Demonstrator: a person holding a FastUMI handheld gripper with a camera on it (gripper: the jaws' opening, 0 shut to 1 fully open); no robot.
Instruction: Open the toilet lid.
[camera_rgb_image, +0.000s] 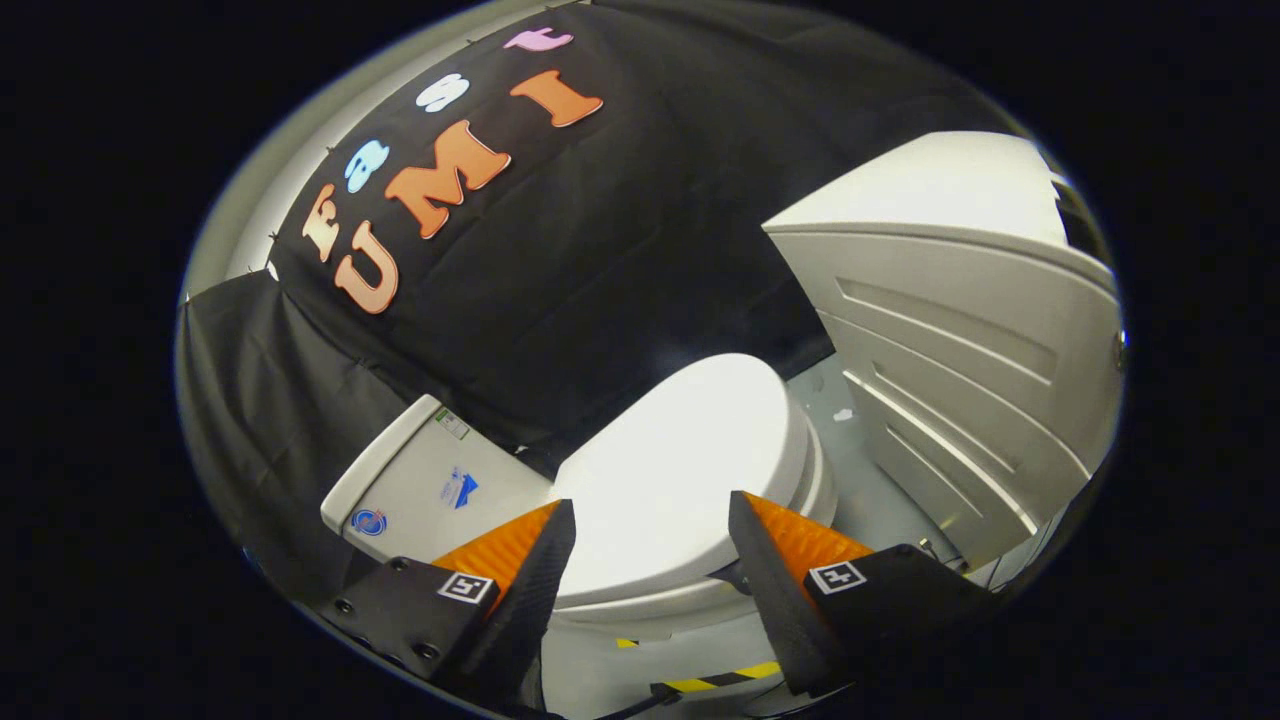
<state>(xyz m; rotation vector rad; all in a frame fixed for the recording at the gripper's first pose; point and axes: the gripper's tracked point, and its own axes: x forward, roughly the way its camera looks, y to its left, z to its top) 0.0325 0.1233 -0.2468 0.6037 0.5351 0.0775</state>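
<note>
A white toilet stands ahead of me with its lid lying flat and shut over the bowl. Its white tank, with small stickers on the side, is to the left of the lid. My gripper is open, its orange and black fingers spread wide with nothing between them. The lid's near rim shows in the gap between the fingers, a little beyond the tips. I see no contact with the lid.
A white panelled door stands to the right of the toilet. Pale floor runs between the bowl and the door. Yellow and black striped tape lies on the floor below the fingers. Black cloth forms the wall behind.
</note>
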